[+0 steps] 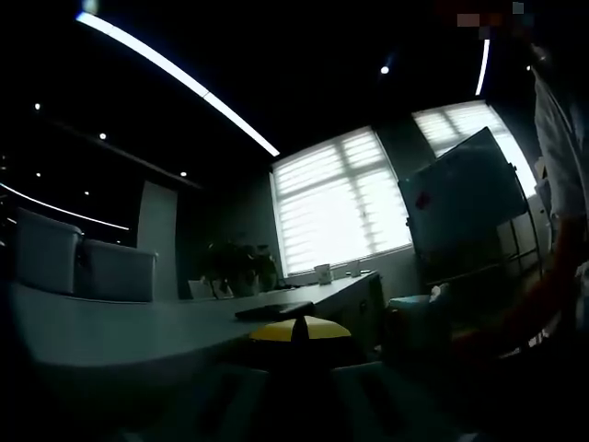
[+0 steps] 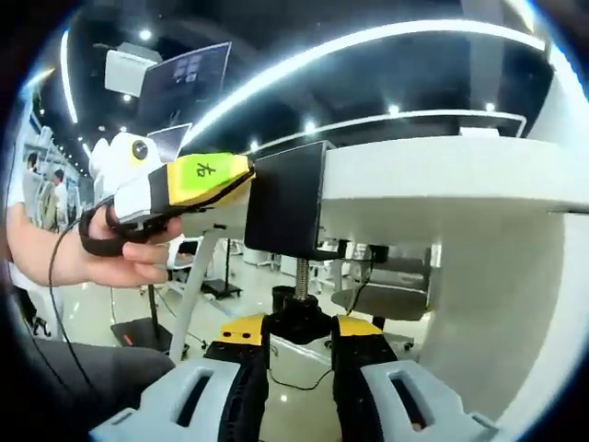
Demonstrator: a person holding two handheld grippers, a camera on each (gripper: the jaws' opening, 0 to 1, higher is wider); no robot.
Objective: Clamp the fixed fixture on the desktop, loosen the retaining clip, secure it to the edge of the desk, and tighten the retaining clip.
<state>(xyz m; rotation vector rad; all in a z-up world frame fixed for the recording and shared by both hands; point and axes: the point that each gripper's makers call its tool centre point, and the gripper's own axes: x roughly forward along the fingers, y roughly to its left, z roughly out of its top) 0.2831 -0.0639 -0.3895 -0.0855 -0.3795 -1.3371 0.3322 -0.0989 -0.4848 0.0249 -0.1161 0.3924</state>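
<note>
1. Under the desk edge, the right gripper point(image 2: 300, 354) has its jaws narrowed on the black knob point(image 2: 299, 318) at the foot of a threaded screw point(image 2: 301, 274).
2. From the left, the left gripper point(image 2: 198, 180), held in a hand point(image 2: 129, 253), grips the black fixture point(image 2: 287, 200) where it sits over the white desk point(image 2: 442, 170) rim.
3. In the left gripper view its jaws are dark; I cannot tell their spread.
4. Judged rigid and fairly light, the clamp looks blocky and matte; turn it by the knob, steady it by the body.
</note>
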